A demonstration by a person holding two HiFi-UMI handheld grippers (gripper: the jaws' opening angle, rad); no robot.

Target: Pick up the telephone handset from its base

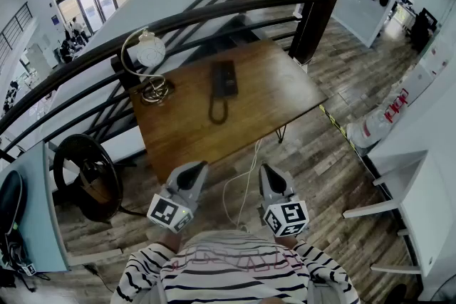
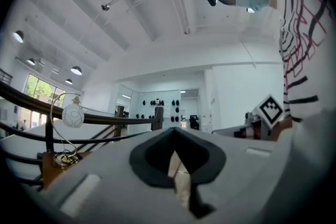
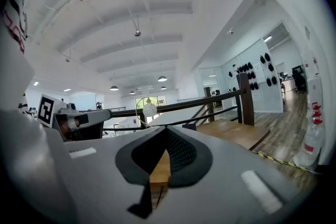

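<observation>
Head view: telephone handset on base, mid wooden table, 12 o'clock from both grippers, well apart. Left gripper pressed together, empty. Right gripper likewise. Globe lamp at phone's 9 o'clock.

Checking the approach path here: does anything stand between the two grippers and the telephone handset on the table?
Nothing visible does: bare table lies between the left gripper, the right gripper and the handset. The lamp stands aside, left.
</observation>
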